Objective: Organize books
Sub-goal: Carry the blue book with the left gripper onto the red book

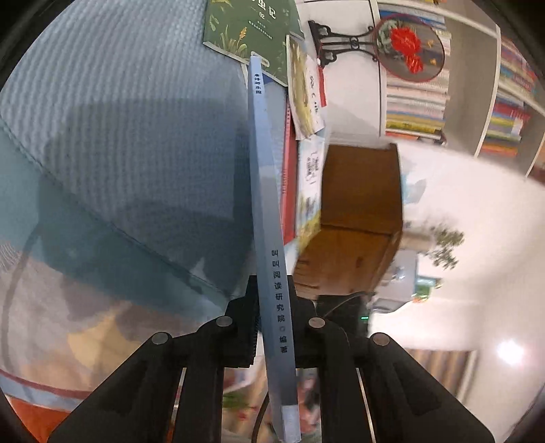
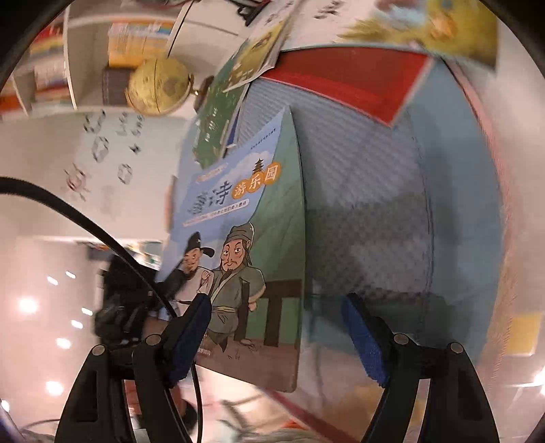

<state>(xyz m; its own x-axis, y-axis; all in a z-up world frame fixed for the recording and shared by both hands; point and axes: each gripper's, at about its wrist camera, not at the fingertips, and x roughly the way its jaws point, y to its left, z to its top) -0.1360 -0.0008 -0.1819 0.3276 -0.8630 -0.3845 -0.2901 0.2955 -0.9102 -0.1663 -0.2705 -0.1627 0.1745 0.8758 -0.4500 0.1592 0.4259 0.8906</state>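
Observation:
A thin blue-grey book [image 1: 269,204] stands on edge with its spine towards the left wrist camera. My left gripper [image 1: 274,327] is shut on its near end, one black finger on each cover. In the right wrist view the same book [image 2: 245,245] shows its cartoon cover with two robed figures. My right gripper [image 2: 277,340] is open around the book's lower corner; its blue pads [image 2: 364,340] stand wide and do not press on it. Beyond lie a green book [image 1: 245,30], a yellow picture book [image 1: 303,92] and a red book [image 1: 289,163].
The books lie on a blue-grey quilted cushion [image 1: 136,136]. A brown cardboard box [image 1: 357,211] stands to the right of them. White shelves of books [image 1: 415,105] hold a round embroidered ornament [image 1: 408,47] and a golden globe [image 2: 158,87]. A black cable [image 2: 85,218] crosses the right wrist view.

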